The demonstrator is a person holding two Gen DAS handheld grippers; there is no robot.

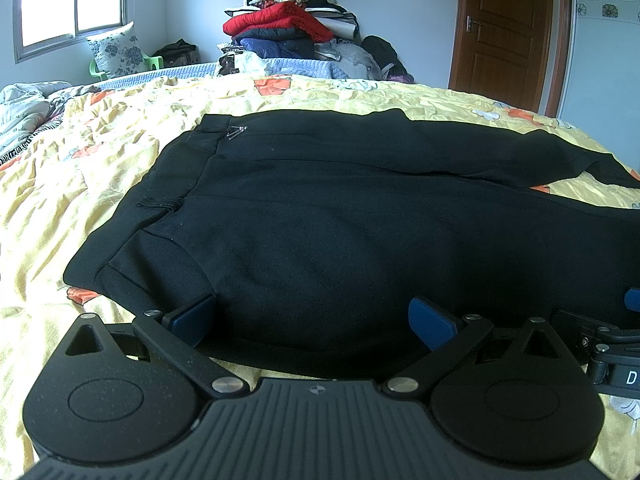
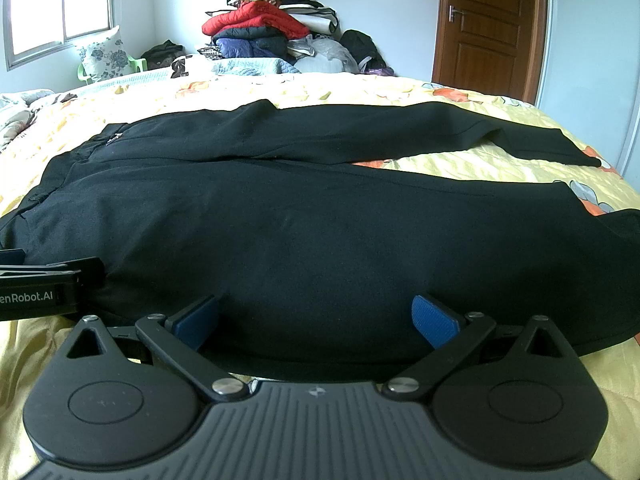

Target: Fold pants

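Note:
Black pants (image 1: 320, 216) lie spread flat on the yellow flowered bedspread (image 1: 80, 184), waistband to the left and both legs running right. In the right wrist view the same pants (image 2: 304, 216) fill the middle, the far leg ending near the bed's right side. My left gripper (image 1: 314, 320) is open at the near edge of the pants by the waist end, its blue pads (image 1: 192, 318) spread wide over the cloth. My right gripper (image 2: 316, 318) is open too, resting at the near leg's edge. Each gripper shows at the side of the other's view.
A tall pile of clothes and quilts (image 1: 288, 20) stands beyond the bed's far edge. A brown door (image 1: 504, 32) is at the back right, a window (image 1: 68, 0) and a flowered pillow (image 1: 116, 52) at the back left. Crumpled bedding (image 1: 24, 108) lies at the left.

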